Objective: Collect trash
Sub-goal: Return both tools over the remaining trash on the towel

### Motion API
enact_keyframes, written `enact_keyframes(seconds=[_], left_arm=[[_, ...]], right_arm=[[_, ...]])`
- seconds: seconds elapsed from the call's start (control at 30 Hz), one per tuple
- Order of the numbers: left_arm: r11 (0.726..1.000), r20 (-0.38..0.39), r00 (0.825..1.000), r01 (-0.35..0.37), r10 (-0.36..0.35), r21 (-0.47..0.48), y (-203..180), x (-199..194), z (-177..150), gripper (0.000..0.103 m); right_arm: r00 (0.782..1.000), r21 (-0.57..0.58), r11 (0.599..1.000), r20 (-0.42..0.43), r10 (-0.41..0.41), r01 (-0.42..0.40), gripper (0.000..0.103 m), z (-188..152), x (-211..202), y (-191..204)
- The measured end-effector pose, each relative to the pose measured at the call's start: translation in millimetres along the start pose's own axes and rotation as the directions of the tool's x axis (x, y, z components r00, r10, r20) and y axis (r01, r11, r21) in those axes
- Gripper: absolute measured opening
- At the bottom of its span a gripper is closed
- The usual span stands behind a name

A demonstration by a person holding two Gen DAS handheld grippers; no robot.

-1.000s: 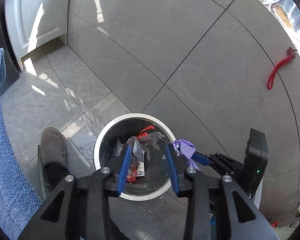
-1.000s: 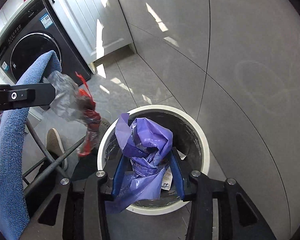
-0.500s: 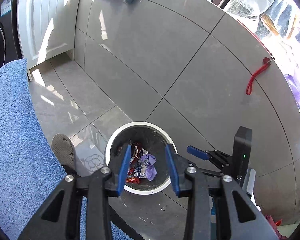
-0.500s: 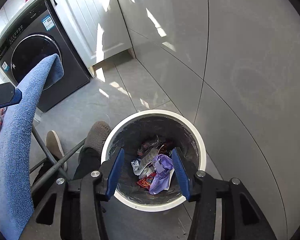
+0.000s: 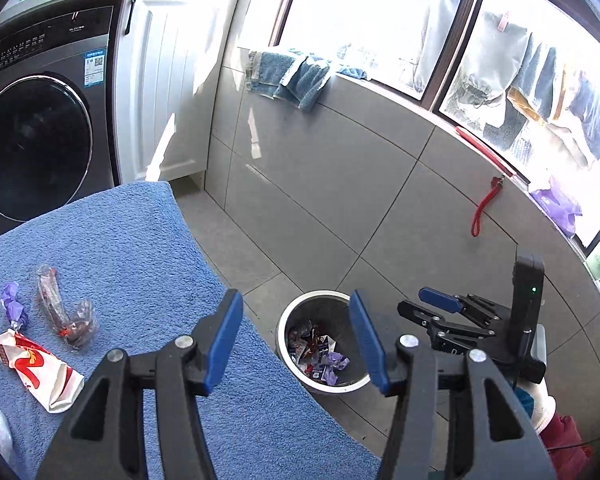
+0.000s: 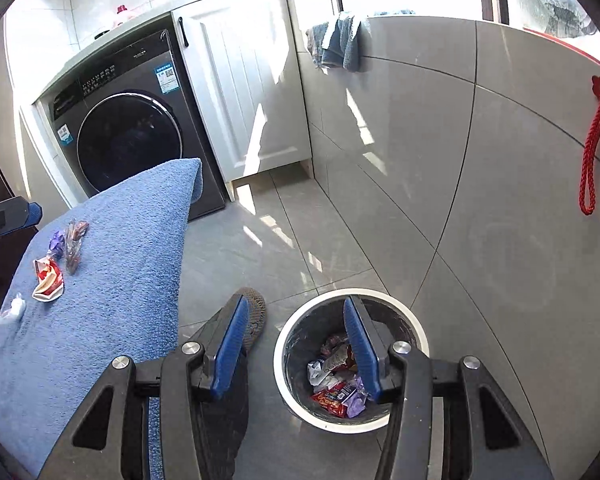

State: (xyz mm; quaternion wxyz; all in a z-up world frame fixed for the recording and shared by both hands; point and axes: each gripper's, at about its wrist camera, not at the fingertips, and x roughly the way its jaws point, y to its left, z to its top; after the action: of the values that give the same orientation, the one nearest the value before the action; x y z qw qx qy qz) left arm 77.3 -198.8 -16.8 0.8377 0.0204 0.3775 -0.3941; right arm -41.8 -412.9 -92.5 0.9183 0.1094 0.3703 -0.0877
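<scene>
A round white-rimmed bin (image 5: 300, 308) stands on the floor with several wrappers inside; it also shows in the right wrist view (image 6: 404, 312). On the blue towel-covered table (image 5: 140, 240) lie a red-and-white wrapper (image 5: 40, 372), a clear wrapper (image 5: 66, 312) and a small purple wrapper (image 5: 14, 308). The same trash shows in the right wrist view: the red-and-white wrapper (image 6: 48, 276) and the clear wrapper (image 6: 74, 244). My left gripper (image 5: 296, 340) is open and empty above the table edge. My right gripper (image 6: 296, 344) is open and empty above the bin; it also shows in the left wrist view (image 5: 440, 304).
A dark washing machine (image 6: 128, 136) and a white cabinet (image 6: 244, 92) stand at the back. A grey tiled half wall (image 5: 340, 184) runs behind the bin, with a red cord (image 6: 592, 140) hanging on it. A slippered foot (image 6: 256, 316) is beside the bin.
Both grippers let their trash fall into the bin, then rose and tilted up. The table top with its wrappers has come into view.
</scene>
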Motion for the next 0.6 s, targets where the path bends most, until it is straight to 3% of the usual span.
enact_keyframes(seconds=[0.27, 0.43, 0.6], left_arm=[[0.992, 0.12, 0.987, -0.1, 0.109, -0.082, 64, -98, -31, 0.053], [0.973, 0.168, 0.961, -0.2, 0.218, -0.117, 109, -149, -58, 0.054], [0.938, 0.162, 0.932, -0.297, 0.325, -0.178, 157, -181, -91, 0.054]], right_arm=[[0.991, -0.12, 0.989, 0.095, 0.095, -0.084, 0.047, 27, -42, 73], [0.983, -0.181, 0.973, 0.089, 0.16, -0.142, 0.047, 35, -44, 114], [0.975, -0.251, 0.946, 0.035, 0.221, -0.206, 0.047, 36, -28, 160]])
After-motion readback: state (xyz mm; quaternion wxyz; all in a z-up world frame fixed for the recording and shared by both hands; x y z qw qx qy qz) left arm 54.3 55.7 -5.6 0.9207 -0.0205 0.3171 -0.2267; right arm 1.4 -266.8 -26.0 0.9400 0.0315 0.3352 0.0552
